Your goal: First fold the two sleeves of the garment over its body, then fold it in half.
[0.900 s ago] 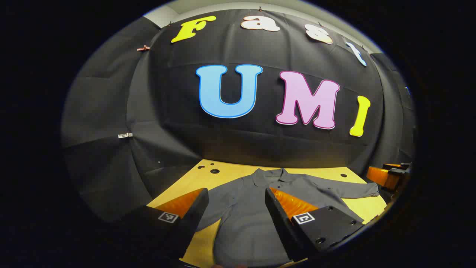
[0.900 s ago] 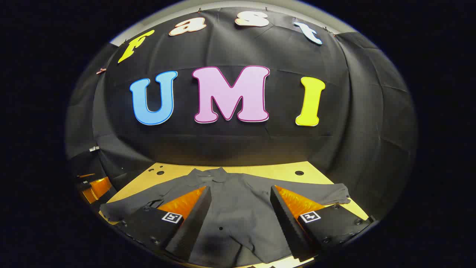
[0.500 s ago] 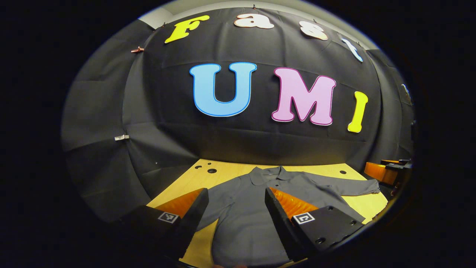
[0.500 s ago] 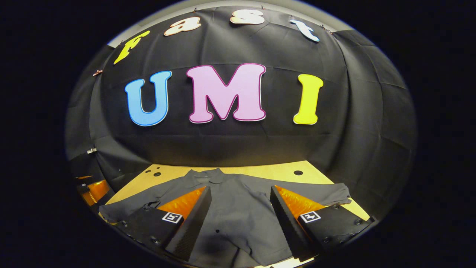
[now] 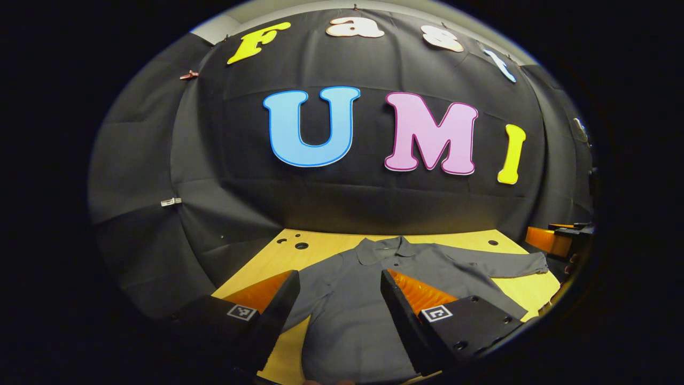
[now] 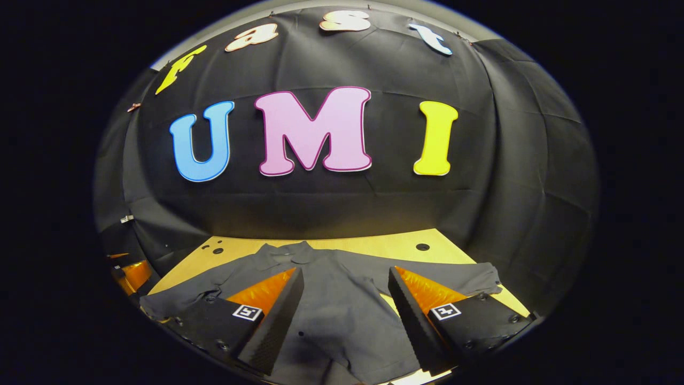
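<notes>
1. Two sleeves of the dark grey, collared, long-sleeved cloth garment [image 5: 368, 299] lie spread out to either side. It lies flat on the yellow wooden table [image 5: 320, 246], collar toward the far edge by the black cloth wall and hem toward the near edge. Neither sleeve is folded over the body, so I judge the task has not properly begun.

2. The left gripper [image 5: 337, 315] hangs above the near part of the body with its fingers spread wide and nothing between them. The left sleeve [image 6: 176, 297] runs outward toward the table's left edge, its cuff at the near-left corner.

3. The right gripper [image 6: 346, 321] is likewise released, fingers well apart and empty, poised over the body near the hem. The right sleeve [image 6: 470, 278] stretches toward the table's right edge, its cuff just short of that edge.

4. The relation that matters: each sleeve's long axis runs roughly sideways across the table, away from the body's midline, and each cuff lies outward from the gripper on its own side.

5. Each gripper is nearer its own sleeve, so I judge the next move calls for reaching outward to a cuff, then carrying it inward across the body.

6. A risk is pinching the body cloth along with the sleeve.
</notes>
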A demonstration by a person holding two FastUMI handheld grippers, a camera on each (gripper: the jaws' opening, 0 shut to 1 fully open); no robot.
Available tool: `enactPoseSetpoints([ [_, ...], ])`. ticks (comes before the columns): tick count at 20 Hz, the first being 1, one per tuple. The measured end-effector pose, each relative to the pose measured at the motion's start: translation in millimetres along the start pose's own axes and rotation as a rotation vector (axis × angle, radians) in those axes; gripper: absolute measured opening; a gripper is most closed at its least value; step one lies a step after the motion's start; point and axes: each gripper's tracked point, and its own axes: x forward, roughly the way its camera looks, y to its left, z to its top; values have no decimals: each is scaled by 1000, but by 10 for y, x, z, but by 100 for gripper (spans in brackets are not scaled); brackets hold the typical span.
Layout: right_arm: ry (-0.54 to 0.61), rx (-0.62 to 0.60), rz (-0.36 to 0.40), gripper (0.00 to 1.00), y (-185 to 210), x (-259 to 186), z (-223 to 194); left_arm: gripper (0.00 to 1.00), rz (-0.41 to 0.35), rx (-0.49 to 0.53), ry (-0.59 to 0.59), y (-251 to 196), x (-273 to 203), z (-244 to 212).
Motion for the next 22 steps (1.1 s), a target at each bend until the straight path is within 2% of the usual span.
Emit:
enactPoseSetpoints([
  [3, 15, 9, -27, 98, -186, 86, -34, 96, 30, 8, -3, -15, 18, 10],
  [4, 19, 14, -39, 98, -267, 122, -39, 92, 30, 2, 6, -46, 27, -30],
  [5, 23, 18, -55, 98, -361, 151, -53, 95, 33, -5, 15, -68, 33, -52],
  [13, 70, 23, -163, 98, -1230, 449, -258, 96, 95, -30, 80, -213, 84, -274],
  [22, 163, 59, -308, 98, -2273, 891, -688, 96, 98, -13, 155, -492, 313, -494],
])
